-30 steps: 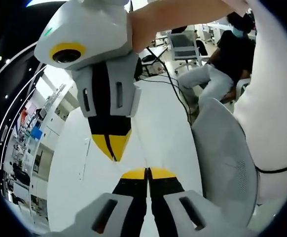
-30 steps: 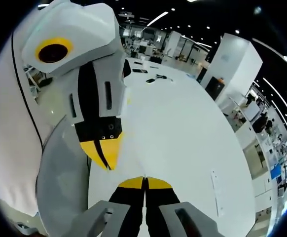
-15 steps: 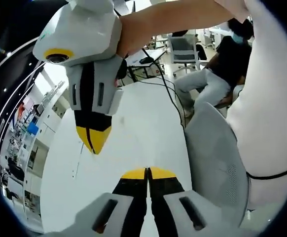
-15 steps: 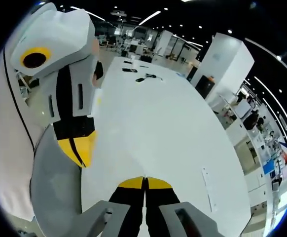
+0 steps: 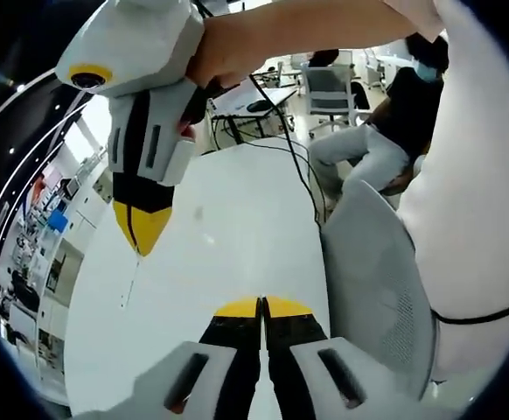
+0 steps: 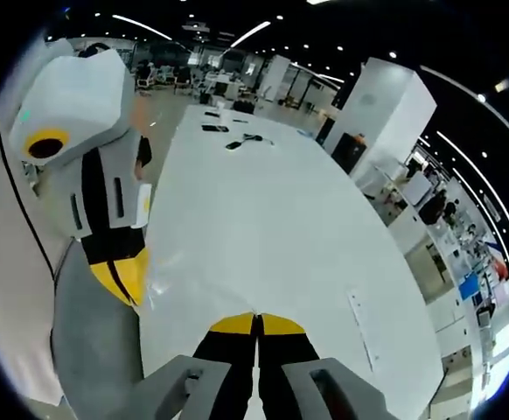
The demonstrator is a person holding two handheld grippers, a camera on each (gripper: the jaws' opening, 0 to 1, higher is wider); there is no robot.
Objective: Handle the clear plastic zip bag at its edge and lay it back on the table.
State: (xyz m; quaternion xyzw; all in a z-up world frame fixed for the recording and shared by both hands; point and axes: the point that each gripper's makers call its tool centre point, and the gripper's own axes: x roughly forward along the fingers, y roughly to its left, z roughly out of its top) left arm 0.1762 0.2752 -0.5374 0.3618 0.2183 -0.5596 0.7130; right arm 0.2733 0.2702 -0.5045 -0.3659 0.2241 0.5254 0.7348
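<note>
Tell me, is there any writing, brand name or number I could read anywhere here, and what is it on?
None can be read.
The white strip lying flat on the table, at, may carry print: too small and blurred.
Shelves and screens in the background at: coloured patches, nothing legible.
The left gripper and right gripper bear yellow and black colouring, no lettering.

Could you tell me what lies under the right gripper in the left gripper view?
The white table, with a thin strip on it. The right gripper covers the part of the table behind its jaws.
</note>
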